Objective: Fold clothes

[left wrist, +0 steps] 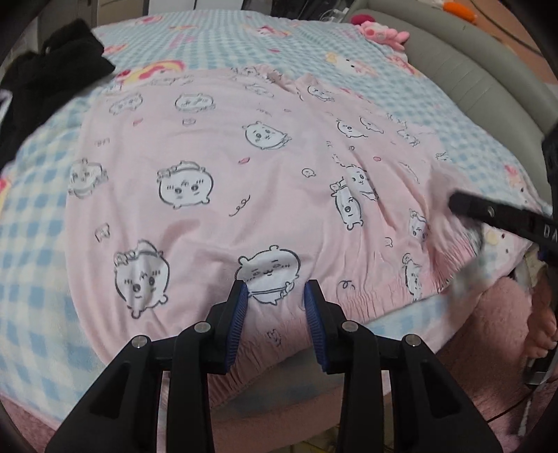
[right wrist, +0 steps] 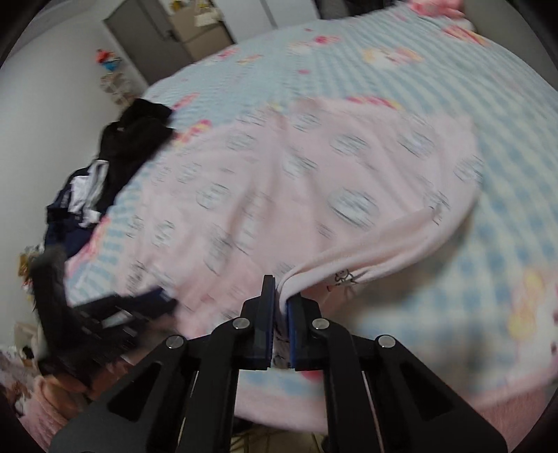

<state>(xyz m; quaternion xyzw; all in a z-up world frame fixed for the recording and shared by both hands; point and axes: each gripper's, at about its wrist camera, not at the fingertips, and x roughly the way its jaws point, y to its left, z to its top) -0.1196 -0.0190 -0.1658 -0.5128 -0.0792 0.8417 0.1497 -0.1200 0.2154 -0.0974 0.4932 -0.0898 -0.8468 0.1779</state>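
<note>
Pink pajama pants (left wrist: 244, 163) with cartoon faces lie spread on the bed, elastic waistband toward me. My left gripper (left wrist: 277, 291) is open, its blue pads on either side of the waistband near the bed's front edge, holding nothing. My right gripper (right wrist: 281, 296) is shut on a bunched corner of the pink pants (right wrist: 314, 195) and lifts it a little off the bed. The right gripper also shows as a black bar at the right of the left wrist view (left wrist: 502, 216). The left gripper shows blurred at the lower left of the right wrist view (right wrist: 139, 306).
A blue-and-white checked blanket (left wrist: 38, 223) covers the bed. A pile of black and dark clothes (left wrist: 52, 80) lies at the far left, also in the right wrist view (right wrist: 115, 163). A pink plush toy (left wrist: 383, 33) and a grey headboard (left wrist: 488, 76) are at the far right.
</note>
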